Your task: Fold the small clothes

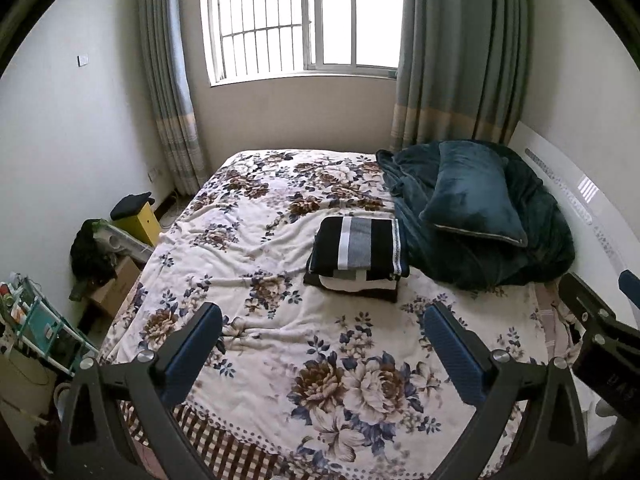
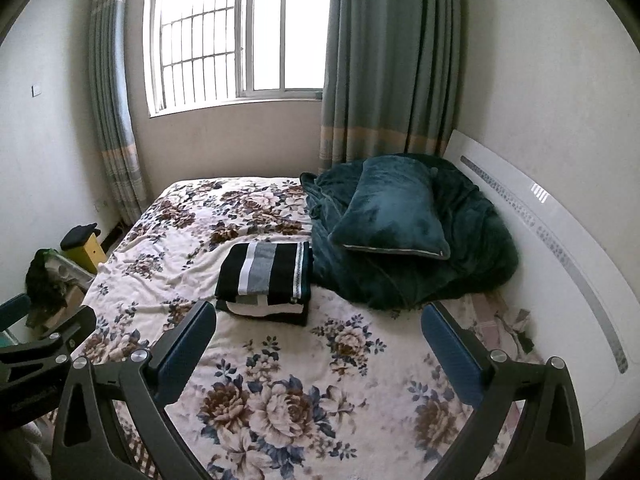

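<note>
Left gripper (image 1: 322,344), right gripper (image 2: 318,342) hovering near, both spread, empty. Folded stack (image 1: 360,258) sitting mid-bed: soft, light, probably sliding; taking hold under bottom edges.

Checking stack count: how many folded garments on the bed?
2: a striped top one and a black-and-white one under it, stacked beside the teal blanket. More may be hidden within the stack.
</note>
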Available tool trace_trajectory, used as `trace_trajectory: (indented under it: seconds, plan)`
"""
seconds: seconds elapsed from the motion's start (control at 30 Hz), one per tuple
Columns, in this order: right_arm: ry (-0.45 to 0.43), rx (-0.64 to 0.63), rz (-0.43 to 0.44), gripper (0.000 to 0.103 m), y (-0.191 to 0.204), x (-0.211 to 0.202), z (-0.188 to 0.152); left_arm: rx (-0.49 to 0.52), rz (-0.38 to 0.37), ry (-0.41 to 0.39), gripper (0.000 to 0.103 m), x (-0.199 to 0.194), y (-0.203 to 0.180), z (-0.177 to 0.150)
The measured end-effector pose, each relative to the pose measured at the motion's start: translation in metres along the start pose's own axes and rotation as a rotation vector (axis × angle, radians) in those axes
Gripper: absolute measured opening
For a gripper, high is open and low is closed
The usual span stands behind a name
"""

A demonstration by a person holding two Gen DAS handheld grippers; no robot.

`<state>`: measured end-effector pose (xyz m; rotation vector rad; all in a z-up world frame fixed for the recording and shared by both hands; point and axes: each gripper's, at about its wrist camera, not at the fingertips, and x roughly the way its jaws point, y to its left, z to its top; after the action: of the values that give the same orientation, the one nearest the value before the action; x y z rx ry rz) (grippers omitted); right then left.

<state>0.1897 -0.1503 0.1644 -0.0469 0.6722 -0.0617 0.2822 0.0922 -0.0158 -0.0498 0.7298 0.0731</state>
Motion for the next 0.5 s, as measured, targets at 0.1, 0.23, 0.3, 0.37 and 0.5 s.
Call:
trace_trajectory:
  seconds: [0.1, 0.23, 0.3, 0.37, 0.5]
  plan:
    - [0.001, -0.002, 0.001, 0.103, -0.001, -0.004, 0.000, -0.005, -0.004, -0.005, 0.103, -0.004, 0.001, -0.001]
    - [0.002, 0.000, -0.002, 0.103, 0.000, -0.006, -0.002, -0.004, 0.000, -0.013, 0.103, -0.010, -0.001, -0.001]
    - [0.001, -0.002, -0.004, 0.103, 0.000, -0.007, -0.001, -0.003, -0.004, -0.014, 0.103, -0.010, -0.003, 0.002]
    - [0.003, 0.002, 0.002, 0.103, 0.000, -0.006, -0.001, 0.000, -0.001, -0.016, 0.103, -0.011, -0.003, 0.003]
    - [0.005, 0.001, 0.006, 0.103, -0.003, -0.009, -0.002, 0.000, 0.002, -0.019, 0.103, -0.012, -0.003, 0.004]
